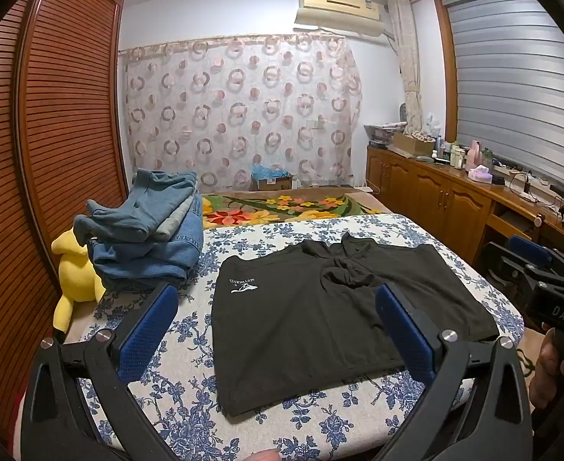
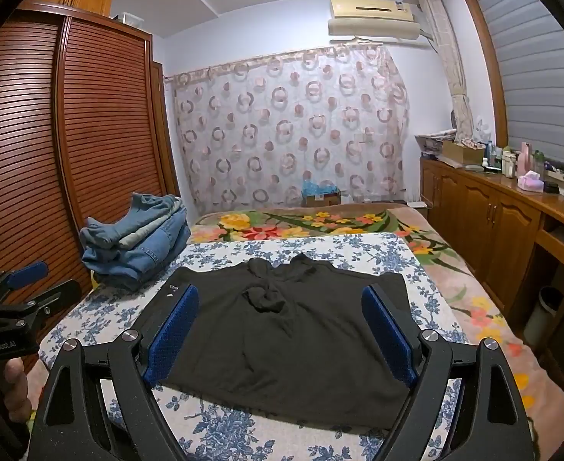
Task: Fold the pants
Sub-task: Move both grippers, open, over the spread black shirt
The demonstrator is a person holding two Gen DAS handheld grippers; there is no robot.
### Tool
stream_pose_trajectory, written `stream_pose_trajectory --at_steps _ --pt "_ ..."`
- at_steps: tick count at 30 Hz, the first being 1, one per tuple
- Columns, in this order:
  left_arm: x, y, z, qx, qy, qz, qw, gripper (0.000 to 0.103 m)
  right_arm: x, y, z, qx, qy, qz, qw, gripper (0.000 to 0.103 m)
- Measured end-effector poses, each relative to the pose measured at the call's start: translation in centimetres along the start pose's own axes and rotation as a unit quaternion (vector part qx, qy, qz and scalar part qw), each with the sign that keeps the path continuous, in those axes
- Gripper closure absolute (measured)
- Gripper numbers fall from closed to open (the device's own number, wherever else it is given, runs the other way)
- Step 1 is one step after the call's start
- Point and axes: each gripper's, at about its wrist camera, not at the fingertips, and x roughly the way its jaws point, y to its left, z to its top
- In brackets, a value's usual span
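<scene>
Left gripper point(image 1: 278, 322): jaws spread wide, nothing between them. Blue textured pads point(image 1: 147, 332), black plastic arms with silver pivot screws. Right gripper point(image 2: 280, 332): same build, jaws also wide apart and empty.

Both hover above the near edge of the black pants point(image 1: 343, 315); no contact that I can see. In the left view the left pad sits off the fabric over the sheet, the right pad over the middle of the pants. In the right view both pads frame the pants, one over each side.

Pants: flat, folded into a rough rectangle, matte soft knit, small white printed logo point(image 1: 243, 284) near the far left corner. Bunched knot of fabric point(image 2: 266, 294) at the far middle, probably the waist or drawstring area; cannot tell which.

They lie on a white sheet with a blue flower print point(image 1: 189, 395), which covers the near part of the bed. Beyond it, a plush blanket with big red and yellow flowers point(image 2: 282, 226).

Left of the pants, apart from them: stack of folded blue denim jeans point(image 1: 147, 230), heavy weave, visible seams. Yellow plush toy point(image 1: 76, 269) just beside the stack at the bed edge.

Around the bed: slatted wood wardrobe point(image 2: 90, 134) on the left, wood cabinets point(image 2: 485, 215) on the right, sheer circle-pattern curtain point(image 2: 289, 130) at the far wall.
</scene>
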Motion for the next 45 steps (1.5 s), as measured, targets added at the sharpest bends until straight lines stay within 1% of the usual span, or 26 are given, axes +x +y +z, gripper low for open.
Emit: stream_pose_trajectory --at_steps 16,22,32,39,45 --pt "0.0 0.0 0.0 -0.002 -0.002 -0.001 1.0 0.0 0.0 0.0 0.0 0.001 -0.001 0.001 1.0 0.015" --pt "1.3 -0.5 -0.4 0.002 0.024 -0.015 0.9996 0.0 0.7 -0.4 -0.2 0.007 0.008 0.001 1.0 0.015" --pt "4.7 -1.2 -0.2 0.021 0.043 -0.047 0.9977 0.0 1.7 -1.5 -0.3 0.012 0.022 -0.009 1.0 0.015" --pt "6.9 -1.7 -0.2 0.035 0.064 -0.069 0.9949 0.0 2.7 -2.3 -0.1 0.009 0.032 -0.02 0.999 0.015" --pt "8.6 -2.6 -0.9 0.046 0.087 -0.084 0.9916 0.0 4.2 -3.7 0.0 0.005 0.05 -0.026 0.998 0.016"
